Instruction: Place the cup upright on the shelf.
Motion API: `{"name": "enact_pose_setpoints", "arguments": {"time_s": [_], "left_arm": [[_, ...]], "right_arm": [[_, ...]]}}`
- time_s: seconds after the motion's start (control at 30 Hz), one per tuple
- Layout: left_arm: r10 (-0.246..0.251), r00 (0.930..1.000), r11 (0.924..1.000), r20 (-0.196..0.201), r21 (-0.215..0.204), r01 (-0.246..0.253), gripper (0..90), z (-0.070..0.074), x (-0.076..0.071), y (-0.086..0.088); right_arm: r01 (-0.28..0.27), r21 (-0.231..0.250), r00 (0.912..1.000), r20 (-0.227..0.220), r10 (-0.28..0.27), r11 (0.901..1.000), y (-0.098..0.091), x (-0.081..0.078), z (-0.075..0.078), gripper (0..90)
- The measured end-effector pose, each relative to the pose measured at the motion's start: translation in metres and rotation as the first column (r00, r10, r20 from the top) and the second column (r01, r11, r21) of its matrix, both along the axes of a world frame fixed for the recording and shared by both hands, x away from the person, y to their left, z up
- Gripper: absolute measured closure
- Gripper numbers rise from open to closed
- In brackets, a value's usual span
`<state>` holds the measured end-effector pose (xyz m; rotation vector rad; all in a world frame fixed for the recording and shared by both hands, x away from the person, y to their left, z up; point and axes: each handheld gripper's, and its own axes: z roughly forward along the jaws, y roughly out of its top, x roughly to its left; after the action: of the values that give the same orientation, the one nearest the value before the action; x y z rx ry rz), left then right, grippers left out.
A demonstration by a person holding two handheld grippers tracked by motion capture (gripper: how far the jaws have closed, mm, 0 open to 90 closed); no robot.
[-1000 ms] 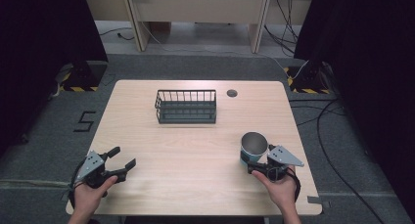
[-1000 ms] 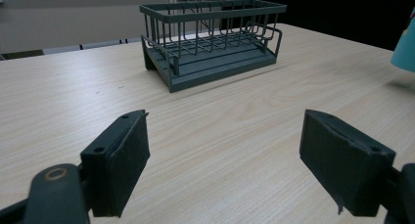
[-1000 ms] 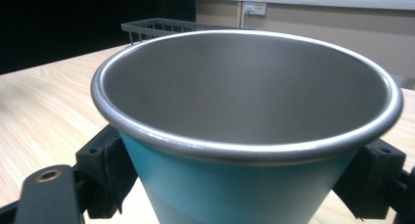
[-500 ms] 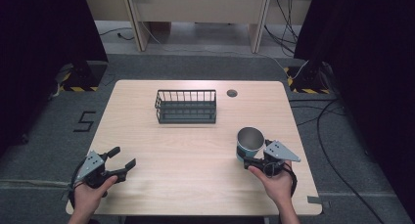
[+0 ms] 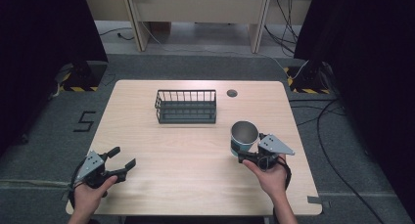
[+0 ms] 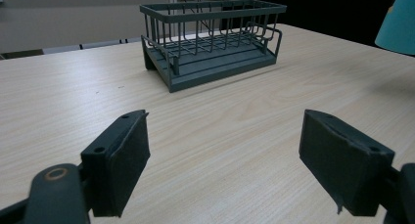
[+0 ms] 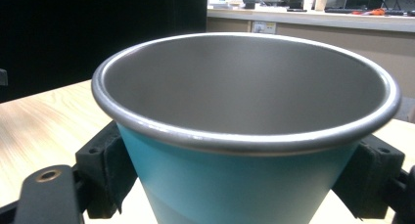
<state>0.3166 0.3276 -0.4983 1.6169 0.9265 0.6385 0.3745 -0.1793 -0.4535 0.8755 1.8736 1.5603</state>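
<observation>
Clamped jaws hold the cup (image 5: 243, 138) in the high view: the right gripper (image 5: 250, 155) grips it from the near side, at about four o'clock on the table (image 5: 147, 106), and the cup stands upright with its steel mouth facing up. At about seven o'clock the left gripper (image 5: 123, 162) rests in the person's left hand (image 5: 89, 192) with its jaws apart and nothing between them. At twelve o'clock from the table's middle, well apart from both grippers, sits the wire basket (image 5: 186, 106); a small dark round spot (image 5: 232, 93) lies at about one o'clock, near the far edge.

Left gripper view — the two black jaws stand wide apart over bare wood, one at seven o'clock and one at four o'clock. The wire basket (image 6: 211, 35) sits at twelve o'clock beyond them, and a teal edge of the cup (image 6: 399, 26) shows at two o'clock.

Right gripper view — the cup (image 7: 244, 121) sits close before the camera, teal outside, grey steel inside, with a rolled rim. The jaws press against its wall on either side, at eight and four o'clock, below the rim. The table (image 7: 39, 116) shows at nine o'clock behind it.
</observation>
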Motion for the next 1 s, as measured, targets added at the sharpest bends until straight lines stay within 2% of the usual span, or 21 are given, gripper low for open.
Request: {"name": "enact_pose_setpoints", "arguments": {"time_s": [1.0], "left_arm": [[0.001, 1.0, 1.0, -0.002, -0.004, -0.001, 18.2, 0.0, 0.0, 0.0]], "right_arm": [[0.001, 0.017, 0.9998, 0.022, -0.001, 0.9999, 0.019, 0.024, 0.014, 16.9]]}}
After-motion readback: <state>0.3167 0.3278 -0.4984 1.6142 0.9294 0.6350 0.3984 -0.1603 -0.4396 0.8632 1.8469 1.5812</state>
